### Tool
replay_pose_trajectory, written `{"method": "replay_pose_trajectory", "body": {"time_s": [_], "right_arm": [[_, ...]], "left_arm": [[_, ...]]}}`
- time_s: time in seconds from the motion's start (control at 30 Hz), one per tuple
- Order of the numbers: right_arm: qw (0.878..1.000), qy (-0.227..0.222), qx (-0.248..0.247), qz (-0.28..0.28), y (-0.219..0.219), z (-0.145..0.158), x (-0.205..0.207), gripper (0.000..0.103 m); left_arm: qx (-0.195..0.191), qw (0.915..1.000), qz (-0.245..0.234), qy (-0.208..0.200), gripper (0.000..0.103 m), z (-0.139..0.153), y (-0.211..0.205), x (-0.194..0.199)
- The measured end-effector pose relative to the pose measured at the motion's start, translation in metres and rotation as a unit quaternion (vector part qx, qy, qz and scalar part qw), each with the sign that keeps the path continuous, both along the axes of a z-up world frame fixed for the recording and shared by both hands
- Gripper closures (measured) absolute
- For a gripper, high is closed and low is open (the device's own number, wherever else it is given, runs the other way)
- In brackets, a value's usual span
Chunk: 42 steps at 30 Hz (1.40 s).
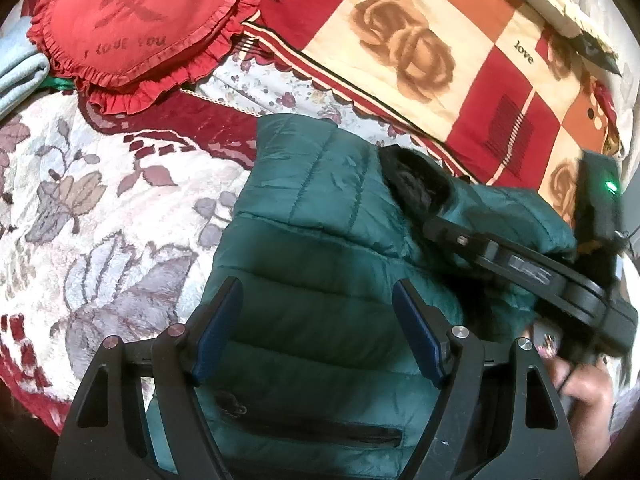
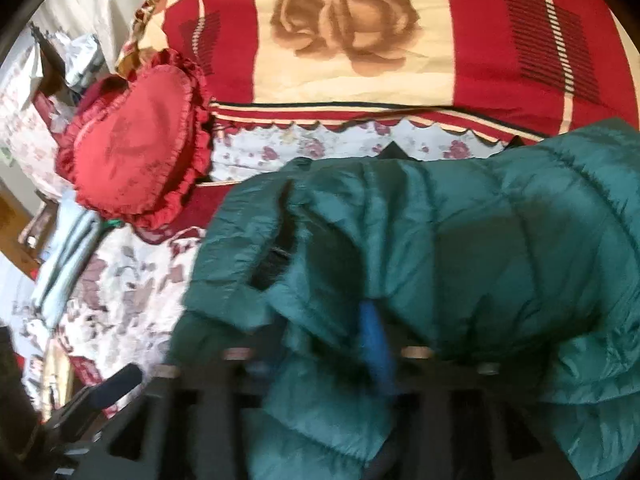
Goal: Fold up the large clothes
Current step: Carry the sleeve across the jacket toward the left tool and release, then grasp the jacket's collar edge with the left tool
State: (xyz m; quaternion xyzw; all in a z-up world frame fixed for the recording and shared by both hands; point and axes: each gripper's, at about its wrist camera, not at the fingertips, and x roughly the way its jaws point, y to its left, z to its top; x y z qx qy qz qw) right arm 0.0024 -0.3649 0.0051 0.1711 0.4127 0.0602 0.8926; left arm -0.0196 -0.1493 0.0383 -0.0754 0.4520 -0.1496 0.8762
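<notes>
Left wrist view: left tongs (image 1: 318, 326) gape above green puffer jacket (image 1: 320, 240); right tongs (image 2: 320, 344) pinch its fabric. Jacket likely light, soft, slippery; grip quilted seams.

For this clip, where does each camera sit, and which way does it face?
Left wrist: on the left hand-held gripper, looking along its open fingers at the green puffer jacket; the right hand-held gripper and a hand show at right.
Right wrist: on the right hand-held gripper, blurred, looking over jacket fabric bunched around its blue pad; whether it grips is unclear.
Shared: jacket, red heart pillow, rose-print blanket, floral bedspread.
</notes>
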Motion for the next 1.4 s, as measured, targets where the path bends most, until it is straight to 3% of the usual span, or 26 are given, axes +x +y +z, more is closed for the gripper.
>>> {"method": "replay_pose_trajectory", "body": {"time_s": [0.33,0.67,0.9,0.93,0.97,1.07,1.27,1.4], "right_arm": [[0.999,-0.024,-0.015,-0.016,-0.024,0.029,-0.085,0.035],[0.993,-0.088,-0.023,-0.080,-0.062,0.049,-0.140,0.029],[0.992,-0.086,-0.003,-0.095,-0.083,0.041,-0.141,0.029],[0.991,-0.086,-0.002,-0.101,-0.086,0.040,-0.141,0.029],[0.990,-0.088,-0.003,-0.106,-0.090,0.041,-0.143,0.029],[0.985,-0.101,-0.013,-0.137,-0.103,0.047,-0.149,0.029],[0.972,-0.121,0.001,-0.204,-0.135,0.054,-0.162,0.029],[0.970,-0.107,0.027,-0.216,-0.145,0.052,-0.154,0.029]], "left_arm": [[-0.044,0.9989,-0.014,0.002,0.025,0.016,-0.016,0.011],[0.008,0.9993,-0.032,0.016,0.025,0.001,-0.083,0.055],[0.014,0.9991,-0.030,0.028,0.026,-0.015,-0.106,0.072],[0.013,0.9990,-0.035,0.023,0.037,-0.014,-0.108,0.072],[0.013,0.9987,-0.045,0.019,0.059,-0.013,-0.112,0.072],[0.028,0.9969,-0.072,0.010,0.079,-0.007,-0.120,0.074],[0.026,0.9973,-0.060,-0.032,0.082,0.019,-0.082,0.077],[0.028,0.9992,-0.023,-0.018,0.082,0.011,-0.042,0.095]]}}
